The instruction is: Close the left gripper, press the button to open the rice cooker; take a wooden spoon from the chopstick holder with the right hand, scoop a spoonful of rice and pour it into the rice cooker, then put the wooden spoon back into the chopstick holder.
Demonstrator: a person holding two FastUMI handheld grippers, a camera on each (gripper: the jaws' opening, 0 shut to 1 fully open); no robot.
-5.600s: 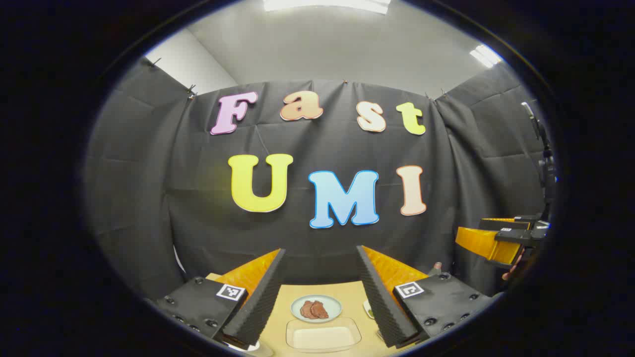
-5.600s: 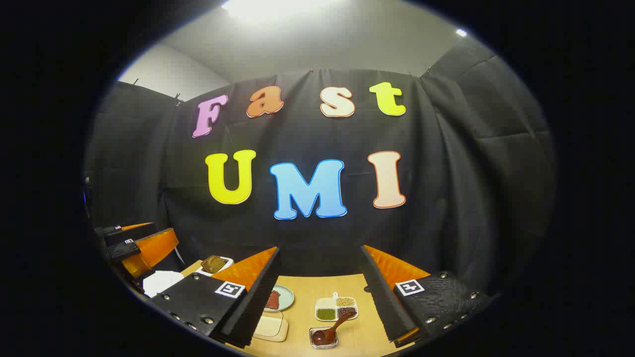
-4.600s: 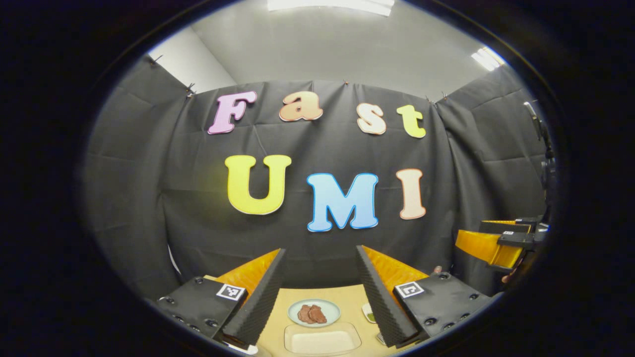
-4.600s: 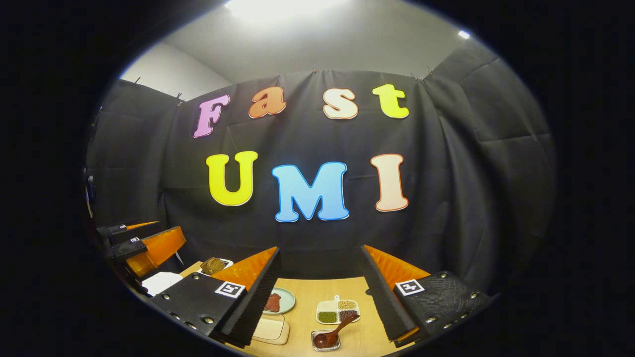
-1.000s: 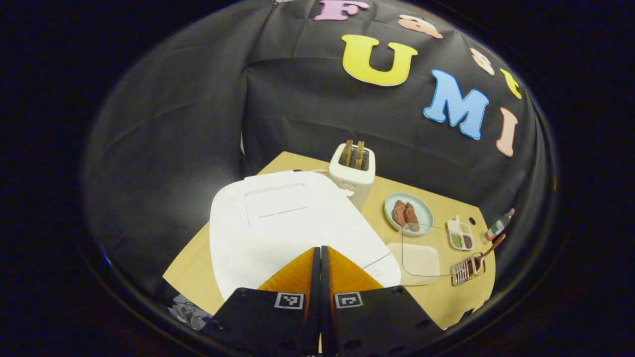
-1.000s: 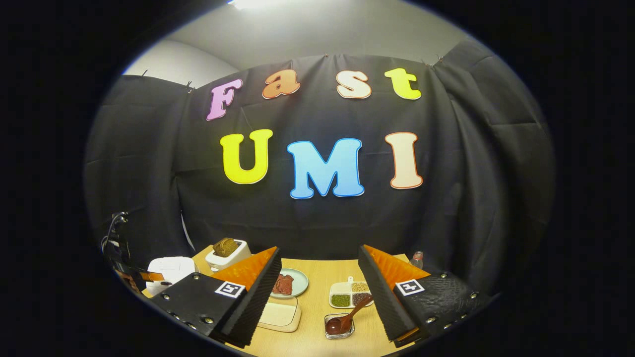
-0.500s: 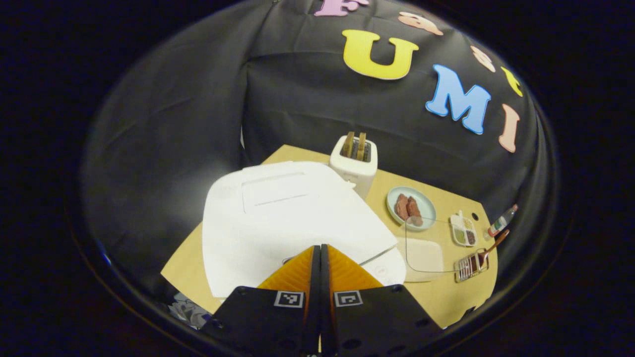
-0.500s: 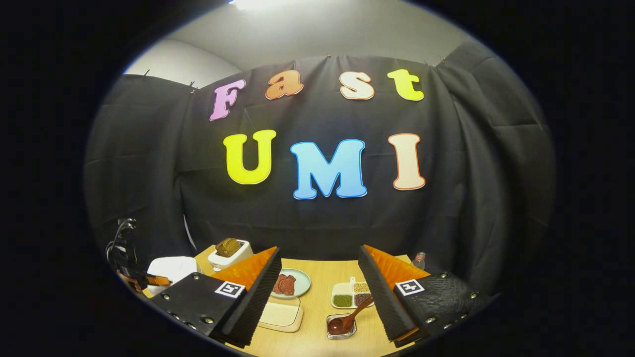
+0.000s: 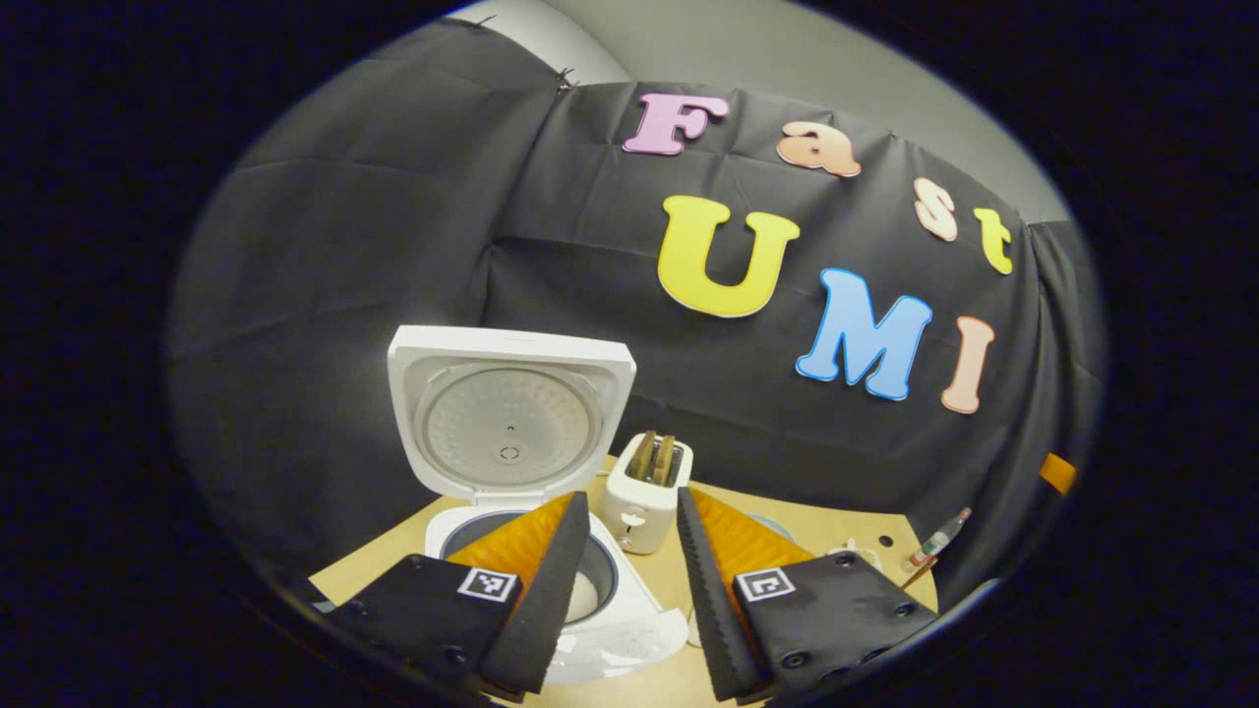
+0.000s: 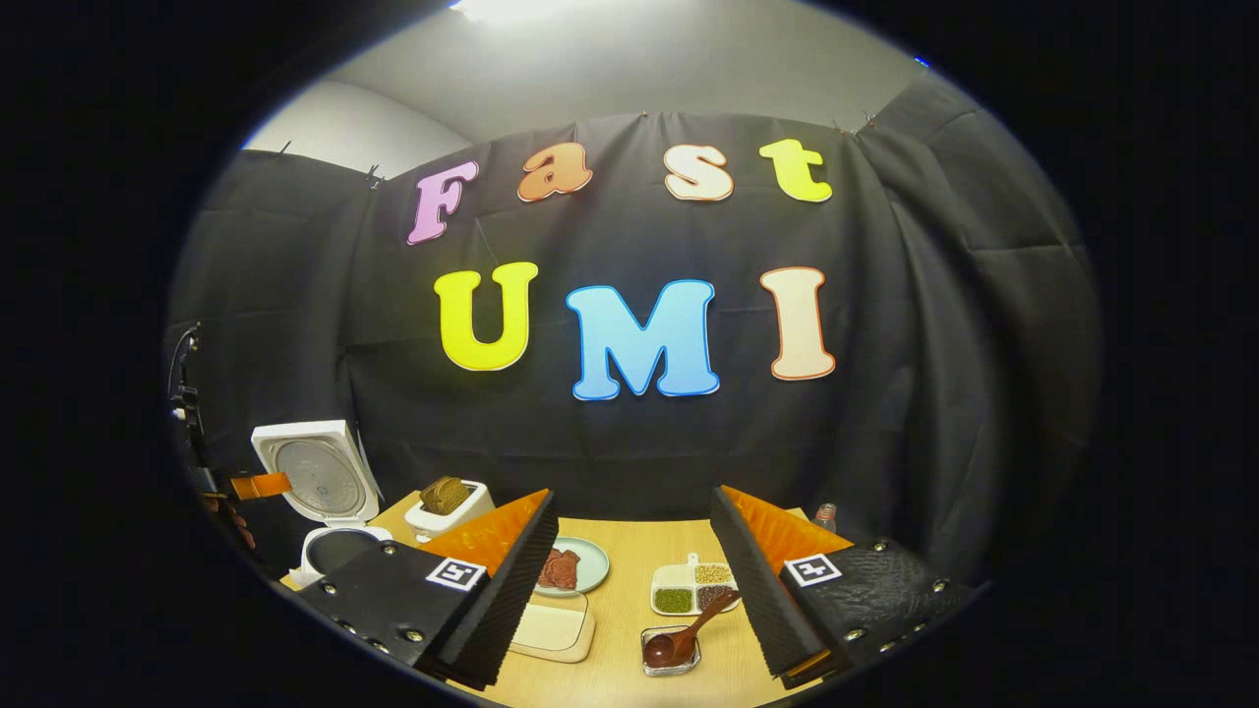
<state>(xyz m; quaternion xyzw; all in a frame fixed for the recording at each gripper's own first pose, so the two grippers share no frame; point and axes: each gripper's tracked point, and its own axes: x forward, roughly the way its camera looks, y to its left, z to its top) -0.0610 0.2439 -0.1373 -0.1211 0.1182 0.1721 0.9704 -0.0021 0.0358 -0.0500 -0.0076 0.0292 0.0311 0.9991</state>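
One wooden table [image 10: 629, 629], black-draped booth.

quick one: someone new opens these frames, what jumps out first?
The white rice cooker at the table's left end, its lid standing straight up. Next, the toaster with bread in its slots right beside it. In the right gripper view, the wooden spoon leans out of a small clear holder between the open fingers of the right gripper.
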